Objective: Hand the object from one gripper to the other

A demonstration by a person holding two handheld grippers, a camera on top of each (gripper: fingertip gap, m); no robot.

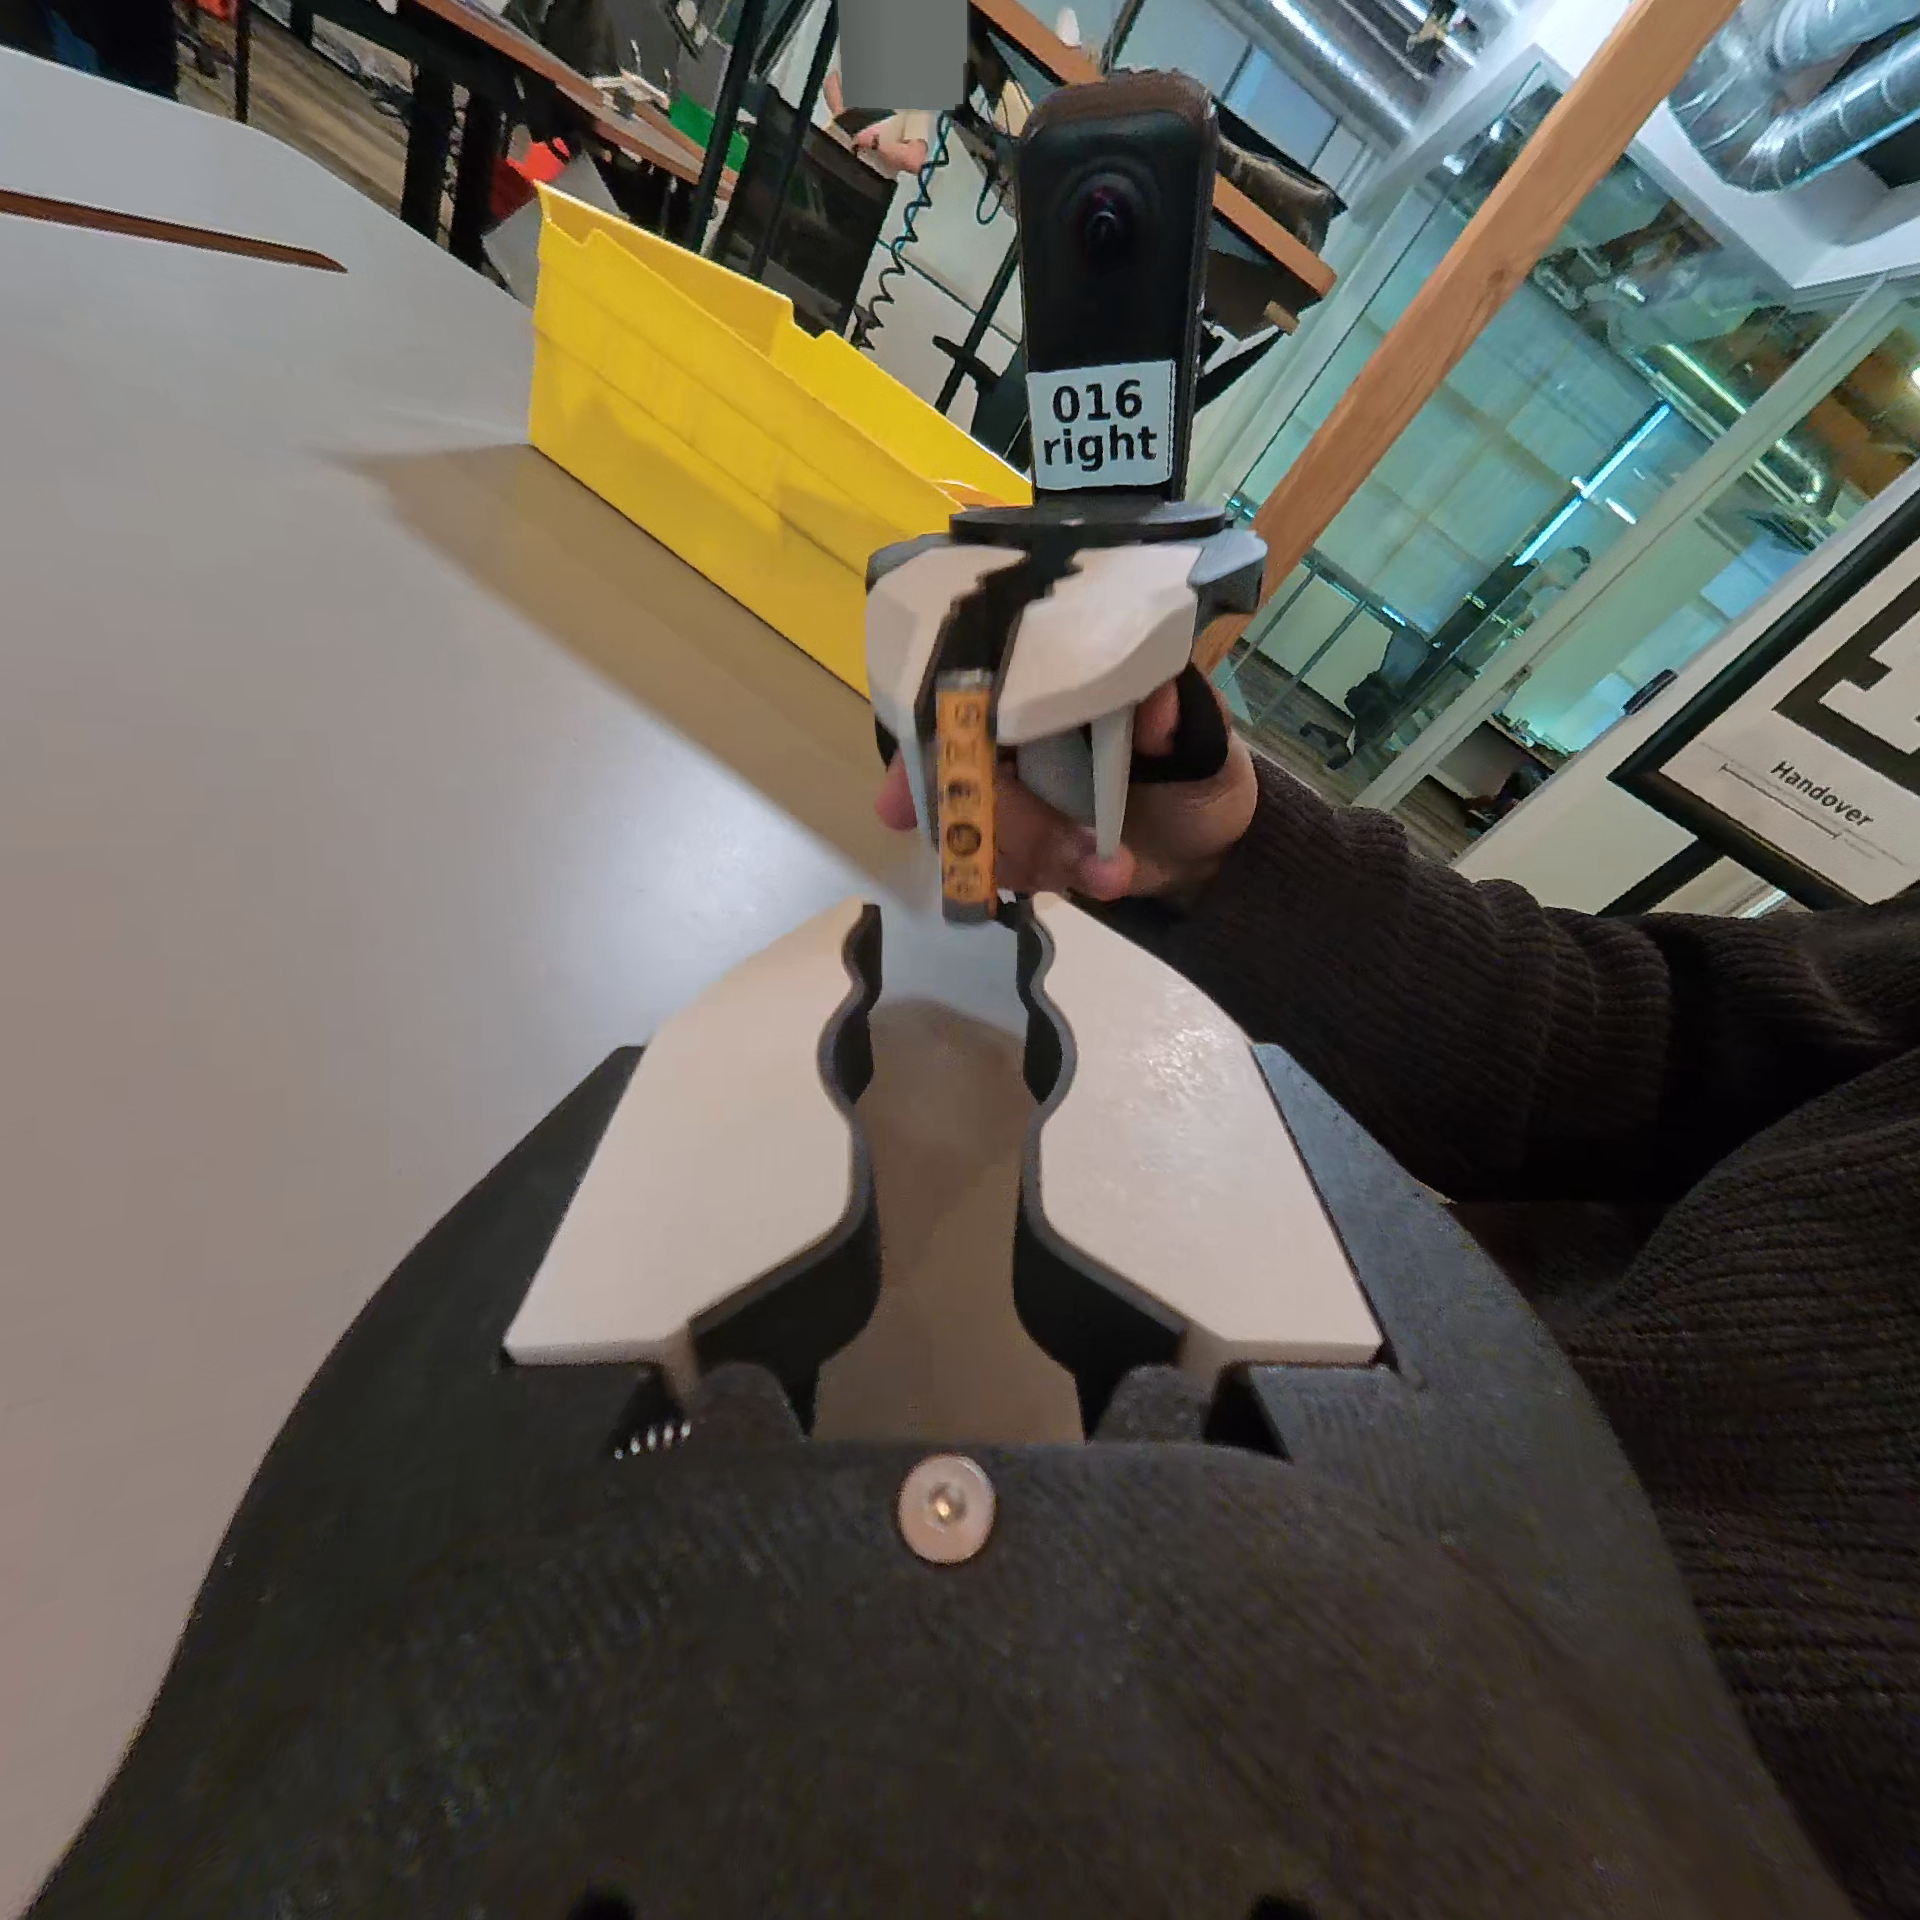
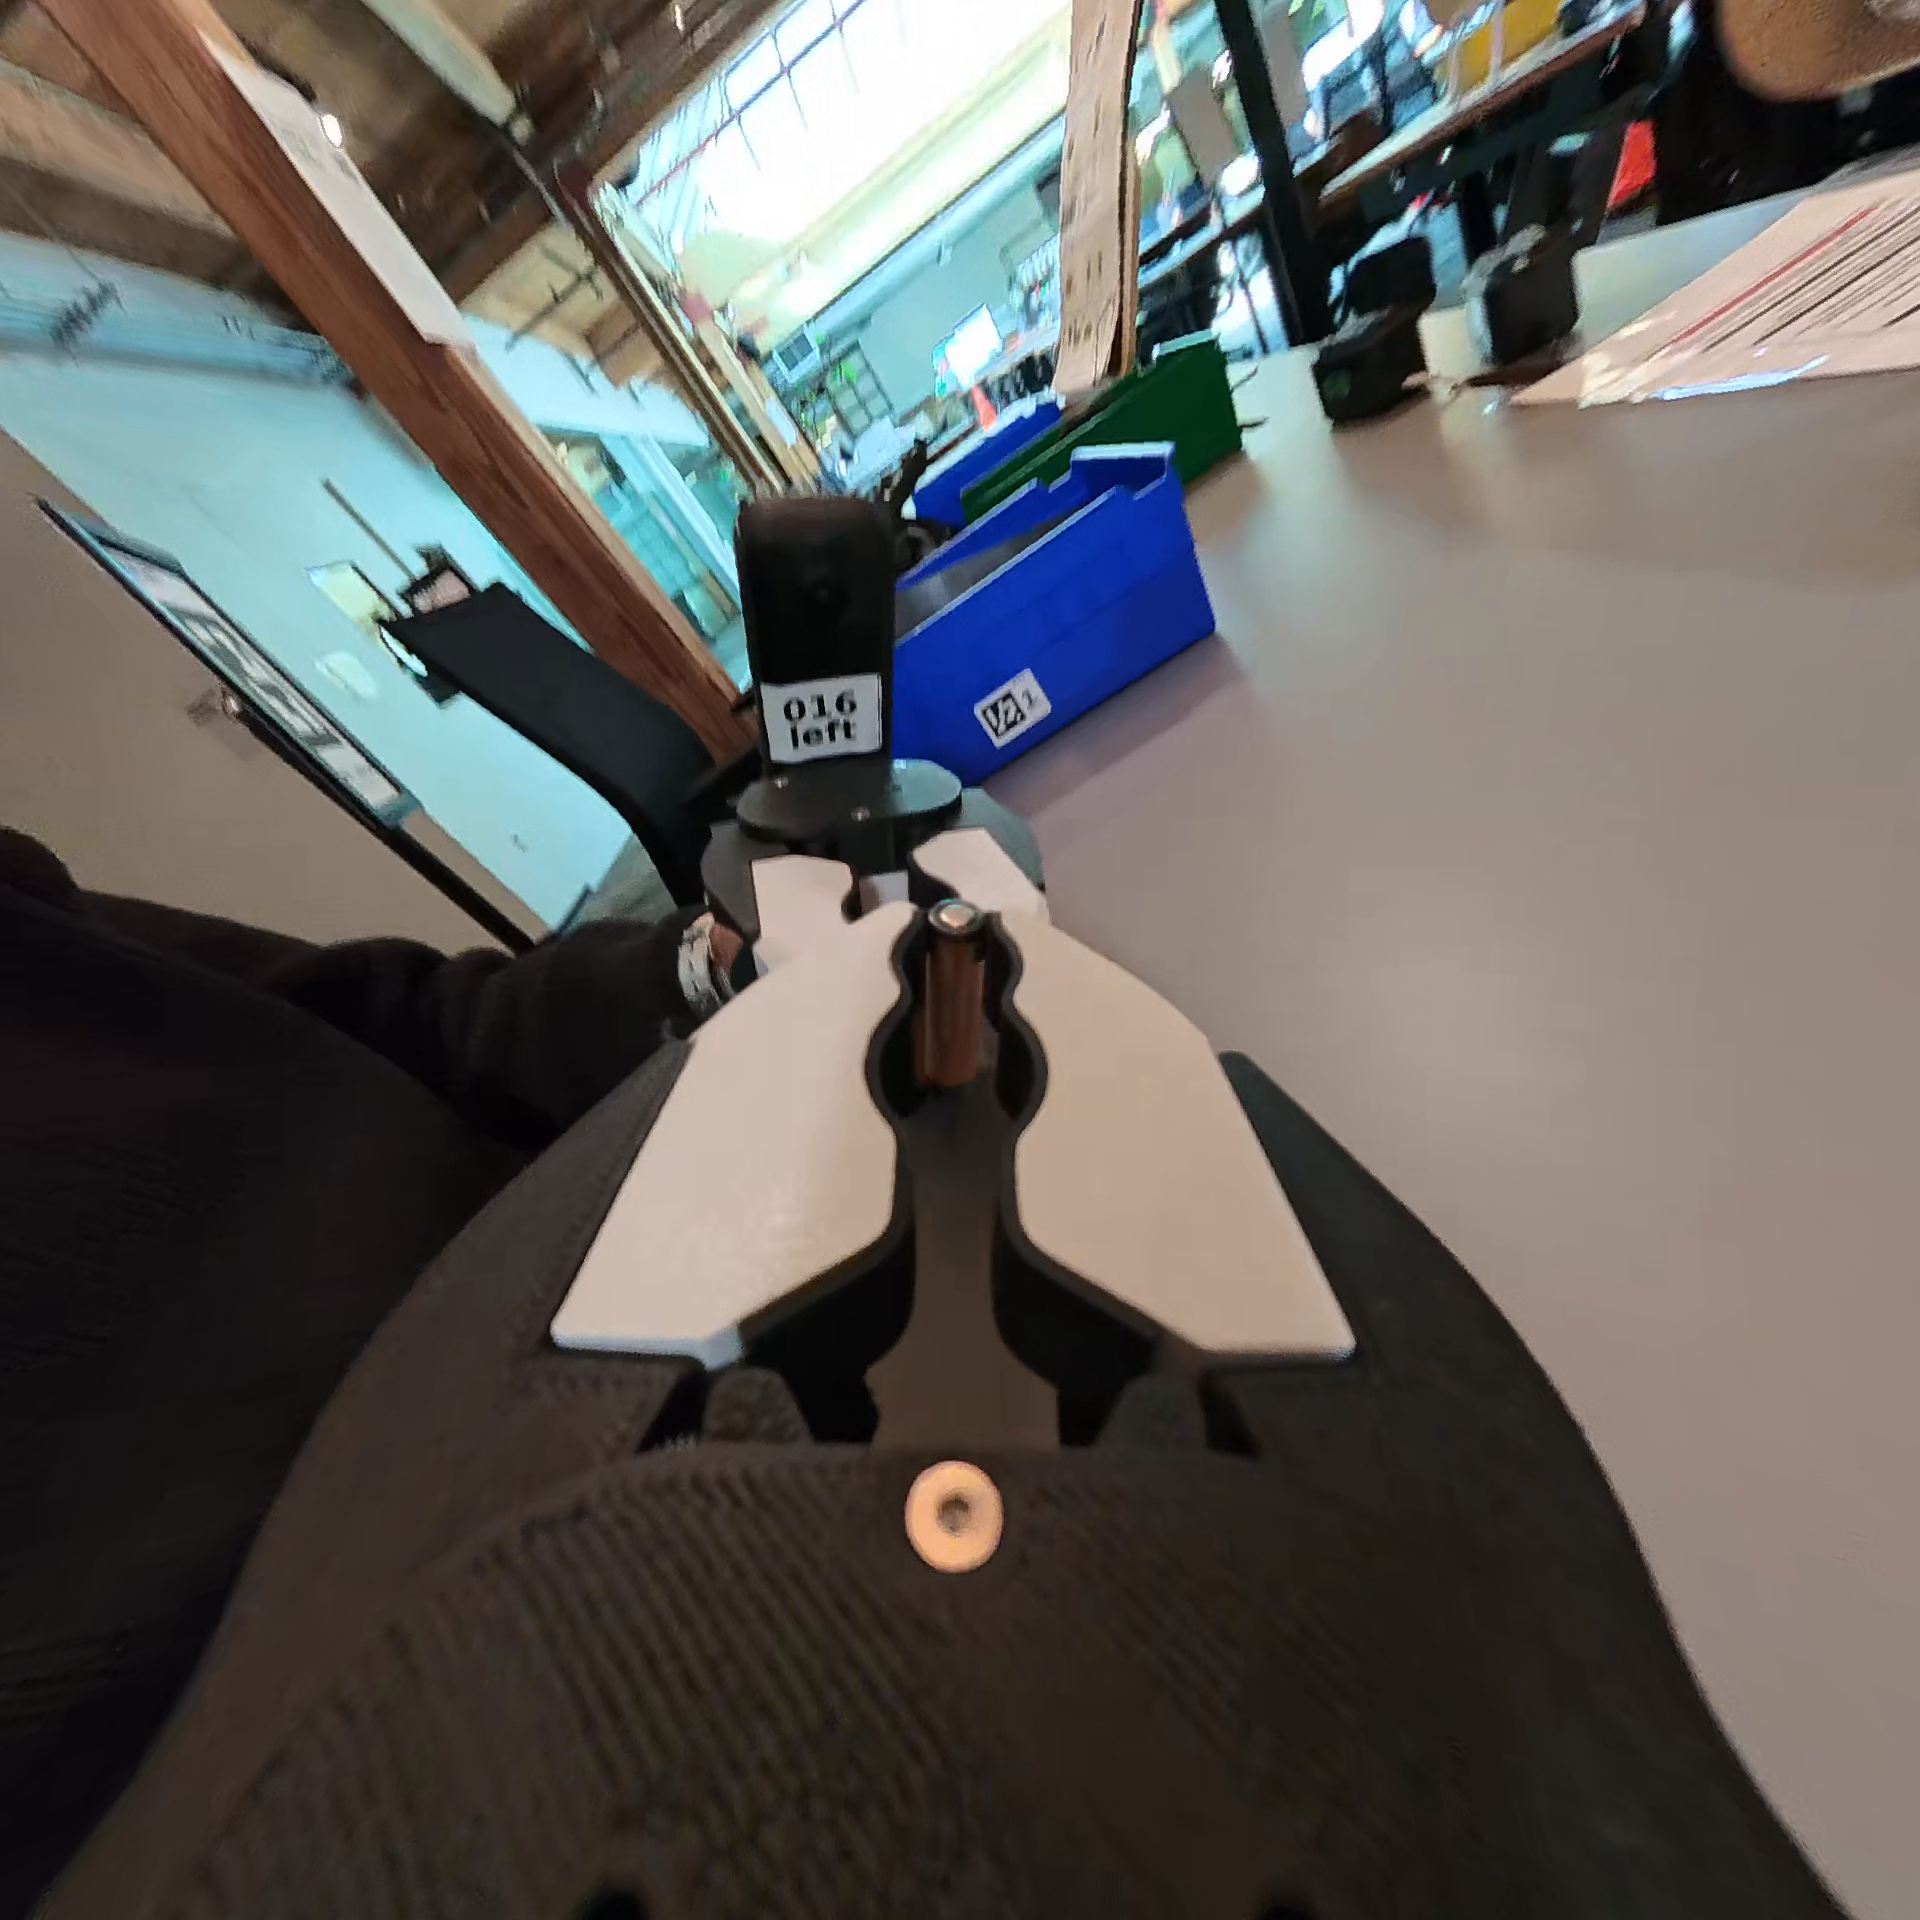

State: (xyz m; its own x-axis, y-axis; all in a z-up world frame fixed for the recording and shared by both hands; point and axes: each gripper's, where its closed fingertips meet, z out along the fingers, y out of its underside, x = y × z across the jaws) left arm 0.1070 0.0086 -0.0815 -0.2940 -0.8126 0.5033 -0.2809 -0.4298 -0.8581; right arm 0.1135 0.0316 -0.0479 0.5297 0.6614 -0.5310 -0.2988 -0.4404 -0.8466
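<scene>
An orange-and-black battery (image 1: pixel 967 805) is clamped upright in my right gripper (image 1: pixel 971 665), which faces the left wrist camera above the grey table (image 1: pixel 312 831). My left gripper (image 1: pixel 948 933) is open and empty. Its fingertips sit just below the battery's lower end, one on each side, apart from it. In the right wrist view the battery (image 2: pixel 954 1003) lies between the shut fingers of my right gripper (image 2: pixel 951 920), its silver end pointing forward. My left gripper (image 2: pixel 883 883) shows just beyond it, jaws apart.
A yellow bin (image 1: pixel 727 447) stands on the table behind the right gripper. A blue bin (image 2: pixel 1049 644), a green bin (image 2: pixel 1174 416), black boxes (image 2: pixel 1371 364) and papers (image 2: pixel 1766 301) sit farther off. A dark sleeve (image 1: pixel 1558 1039) reaches in from the right. Less than 4 cm separates the two grippers' tips.
</scene>
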